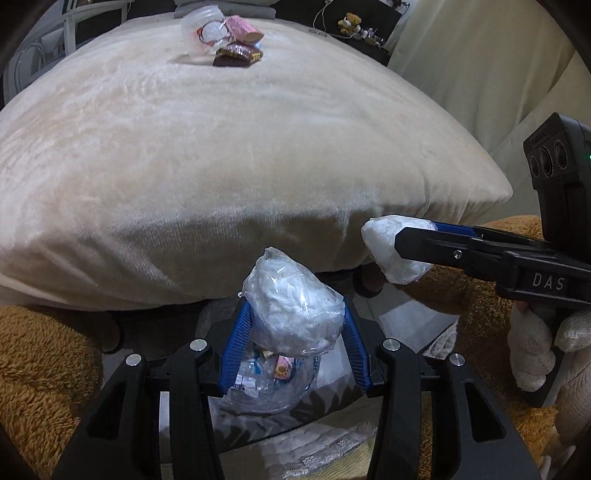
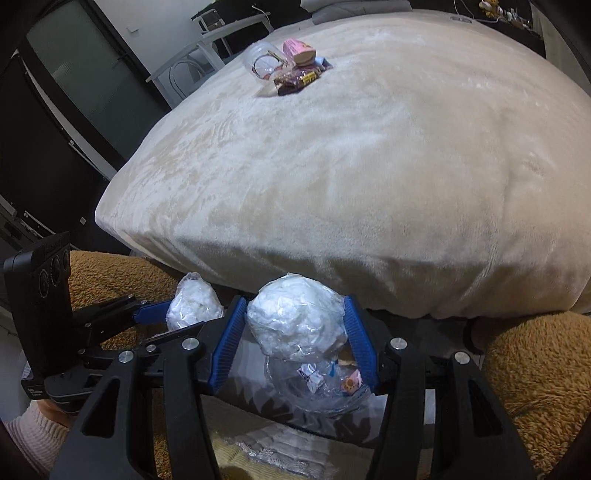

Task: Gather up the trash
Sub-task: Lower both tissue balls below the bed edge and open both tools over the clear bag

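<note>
- Left gripper (image 1: 297, 325) clamps a plastic-wrapped wad (image 1: 295, 314); right gripper (image 2: 295, 328) clamps another wad (image 2: 295, 321).
- Clear bag (image 1: 266, 384) hangs just below, near.
- Risk: either wad could catch the rim and tumble onto the rug (image 1: 40, 369).
- More trash (image 1: 229, 40) far on the bed (image 1: 221, 166).

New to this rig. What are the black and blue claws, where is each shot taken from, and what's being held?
No robot: a person holds a two-finger gripper in each hand, with a fisheye camera on each looking along its fingers. The left gripper grips a wad of white trash in clear plastic; the right gripper grips a similar wad. Each view also shows the other gripper alongside. Below them sits a clear bin bag holding wrappers. On the cream bed a small pile remains: a clear cup, a pink carton, a dark wrapper.
</note>
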Available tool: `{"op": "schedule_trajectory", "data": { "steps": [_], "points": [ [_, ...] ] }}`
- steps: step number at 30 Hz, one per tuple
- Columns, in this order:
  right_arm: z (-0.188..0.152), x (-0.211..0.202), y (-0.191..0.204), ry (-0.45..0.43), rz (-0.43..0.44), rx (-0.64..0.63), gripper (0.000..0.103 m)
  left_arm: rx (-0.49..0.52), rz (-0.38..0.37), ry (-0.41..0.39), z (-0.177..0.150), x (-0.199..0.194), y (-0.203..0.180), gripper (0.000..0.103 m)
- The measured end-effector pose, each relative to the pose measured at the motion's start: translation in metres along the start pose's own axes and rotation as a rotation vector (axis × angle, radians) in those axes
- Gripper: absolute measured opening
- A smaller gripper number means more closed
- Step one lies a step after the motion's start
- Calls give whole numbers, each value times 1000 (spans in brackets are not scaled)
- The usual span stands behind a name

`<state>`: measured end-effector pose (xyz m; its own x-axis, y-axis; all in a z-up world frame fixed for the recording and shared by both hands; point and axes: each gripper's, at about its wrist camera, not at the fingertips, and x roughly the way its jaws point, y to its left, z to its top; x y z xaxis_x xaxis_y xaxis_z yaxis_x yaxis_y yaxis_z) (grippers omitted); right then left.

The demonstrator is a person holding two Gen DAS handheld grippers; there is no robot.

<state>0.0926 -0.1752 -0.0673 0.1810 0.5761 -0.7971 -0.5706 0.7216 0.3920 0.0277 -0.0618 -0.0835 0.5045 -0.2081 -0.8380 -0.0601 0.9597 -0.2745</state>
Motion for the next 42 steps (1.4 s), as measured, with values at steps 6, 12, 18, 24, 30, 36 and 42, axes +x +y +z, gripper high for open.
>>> {"op": "schedule_trajectory", "data": {
  "steps": [6,12,18,24,30,36,42],
  "points": [
    [-5,23,-9,122,60,64,55,-18,36,127,-5,26,9,47],
    [-6,44,-16,213,61,106,55,-52,16,235,-13,46,15,47],
    [-6,67,-26,298,62,168,55,-91,4,297,-15,57,26,47],
    [-4,75,-31,321,55,197,56,-122,3,323,-13,61,32,48],
    [4,72,-36,277,65,229,66,-125,19,292,-7,56,32,71],
    [9,68,-35,261,76,228,66,-138,27,269,-4,52,36,71],
    [8,56,-31,206,81,224,66,-116,40,214,-3,44,32,71]
  ]
}}
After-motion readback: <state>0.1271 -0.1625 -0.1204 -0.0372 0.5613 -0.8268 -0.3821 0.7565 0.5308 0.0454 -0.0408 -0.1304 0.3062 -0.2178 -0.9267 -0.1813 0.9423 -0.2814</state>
